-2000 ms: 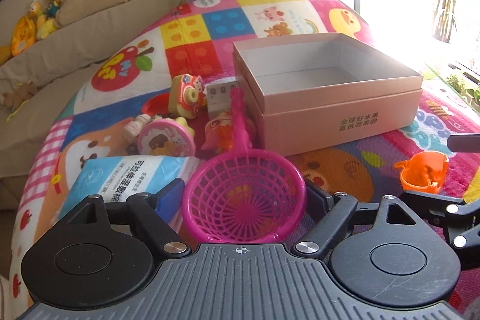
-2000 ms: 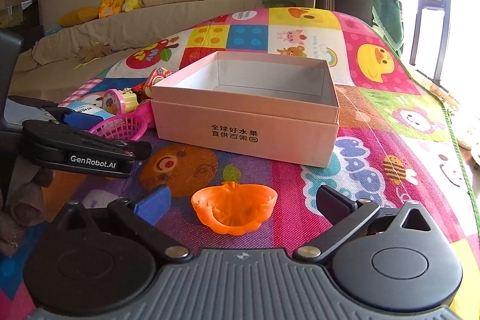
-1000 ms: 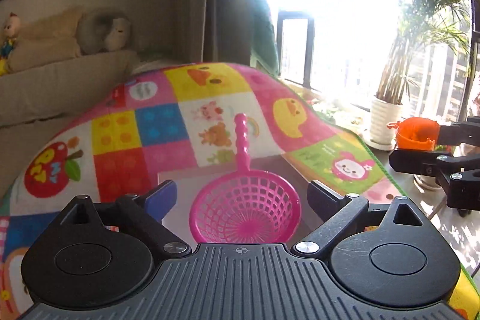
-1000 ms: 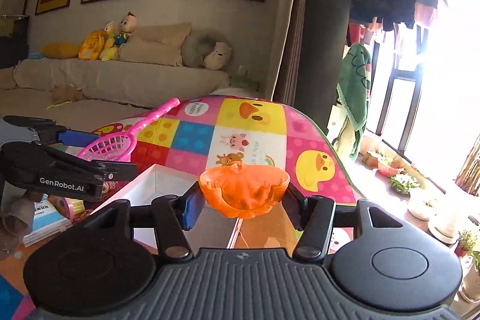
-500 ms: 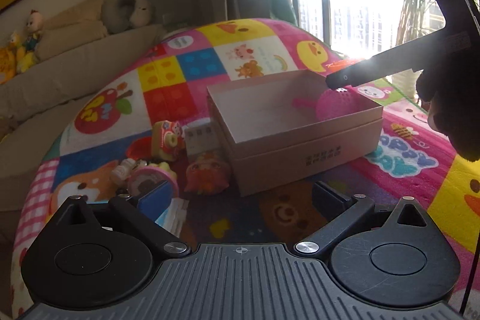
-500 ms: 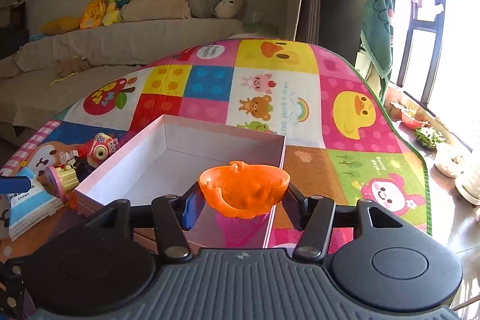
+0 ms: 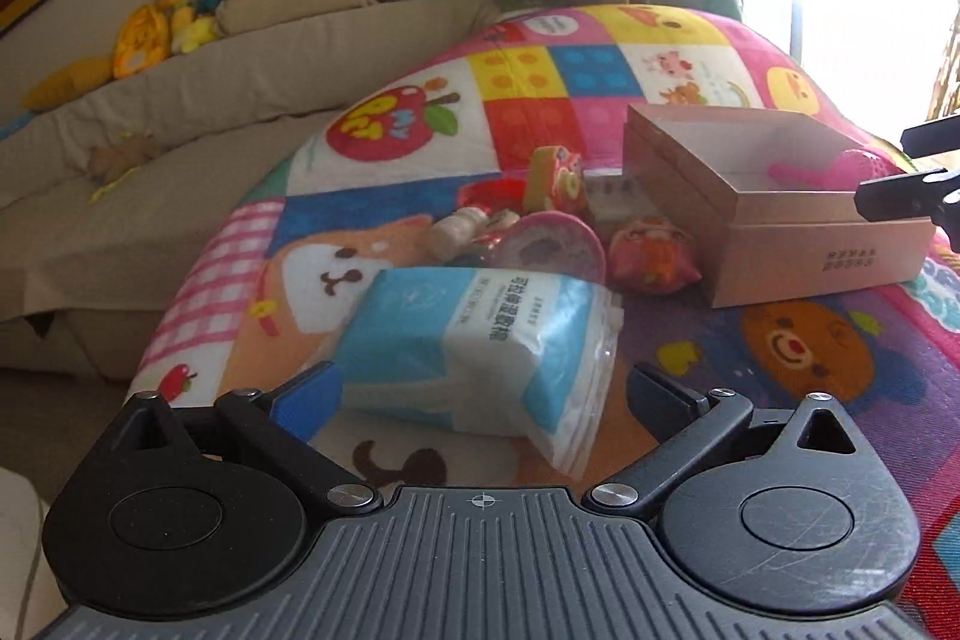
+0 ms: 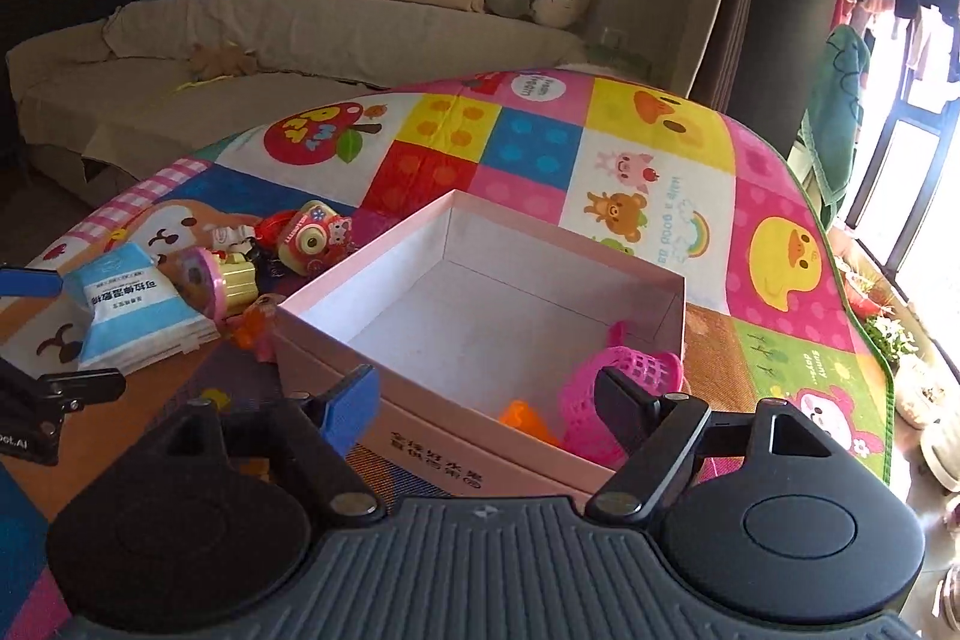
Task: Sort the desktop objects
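In the left wrist view my left gripper point(image 7: 480, 394) stands wide open, low over the play mat. A blue-and-white tissue pack point(image 7: 480, 334) lies just ahead of its fingertips, untouched. The pink cardboard box point(image 7: 828, 250) sits to the right with the pink scoop net point(image 7: 840, 169) inside. In the right wrist view my right gripper point(image 8: 487, 400) hangs over the near wall of the box point(image 8: 570, 235). Its jaws are opening with nothing between them. The orange cup point(image 8: 525, 421) lies in the box's near corner beside the scoop net point(image 8: 624, 376).
Left of the box lies a cluster of toys: a toy camera point(image 7: 555, 181), a pink round toy point(image 7: 555, 244), a red-pink figure point(image 7: 654, 259) and a small white bottle point(image 7: 459, 226). A beige sofa point(image 8: 300, 34) with plush toys runs behind the mat.
The left gripper let the scoop net drop into the box, then swung left and down to the tissue pack. The right gripper released the orange cup, which now lies in the box.
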### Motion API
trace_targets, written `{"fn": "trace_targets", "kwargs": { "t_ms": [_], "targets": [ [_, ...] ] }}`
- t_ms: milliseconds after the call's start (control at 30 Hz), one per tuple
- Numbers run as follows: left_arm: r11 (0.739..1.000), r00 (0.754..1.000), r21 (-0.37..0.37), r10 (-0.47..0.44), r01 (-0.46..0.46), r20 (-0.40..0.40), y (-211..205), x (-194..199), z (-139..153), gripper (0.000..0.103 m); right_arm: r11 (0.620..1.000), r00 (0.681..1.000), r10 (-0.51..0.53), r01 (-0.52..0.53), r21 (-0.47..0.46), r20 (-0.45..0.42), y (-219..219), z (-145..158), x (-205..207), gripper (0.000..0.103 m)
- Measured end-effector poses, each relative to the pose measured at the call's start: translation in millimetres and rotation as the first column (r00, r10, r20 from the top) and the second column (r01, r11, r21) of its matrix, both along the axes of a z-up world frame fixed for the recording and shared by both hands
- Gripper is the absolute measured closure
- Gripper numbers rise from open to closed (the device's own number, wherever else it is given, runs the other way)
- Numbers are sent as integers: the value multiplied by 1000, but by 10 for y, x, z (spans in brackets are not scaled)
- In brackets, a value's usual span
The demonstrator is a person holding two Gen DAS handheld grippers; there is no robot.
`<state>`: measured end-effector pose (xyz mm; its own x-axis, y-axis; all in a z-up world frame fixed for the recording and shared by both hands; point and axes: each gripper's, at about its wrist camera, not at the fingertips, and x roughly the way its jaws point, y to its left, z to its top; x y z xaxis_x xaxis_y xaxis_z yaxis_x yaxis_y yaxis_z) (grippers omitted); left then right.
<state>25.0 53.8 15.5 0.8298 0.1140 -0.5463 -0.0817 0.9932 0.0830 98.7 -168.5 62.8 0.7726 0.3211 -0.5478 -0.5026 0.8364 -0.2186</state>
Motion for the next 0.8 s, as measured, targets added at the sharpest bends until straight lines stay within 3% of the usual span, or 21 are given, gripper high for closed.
{"fn": "trace_targets", "kwargs": {
  "t_ms": [133,267,433,567,600,667,800],
  "targets": [
    [999,999,-19,43,-43,-7,104,-13,-4,0,992,992,110,-106,-69,60,419,-23,-156,24],
    [997,998,-36,65,-65,2,217,-71,0,0,971,977,208,-200,-131,46,876,-110,-138,53],
    [986,994,-124,113,-112,0,423,-109,-2,0,914,946,292,-233,-332,142,1373,-478,-175,52],
    [975,991,-177,135,-136,-16,516,-98,-22,0,877,933,323,-232,-421,157,1540,-710,-129,53],
    [974,991,-181,135,-136,-18,521,-98,-26,0,871,932,326,-229,-436,162,1560,-753,-131,54],
    [975,991,-180,133,-134,-18,512,-99,-30,0,867,929,328,-224,-445,171,1549,-787,-156,73],
    [977,991,-167,132,-133,-19,488,-105,-32,0,884,926,340,-254,-393,166,1367,-683,-363,81]
  ]
}}
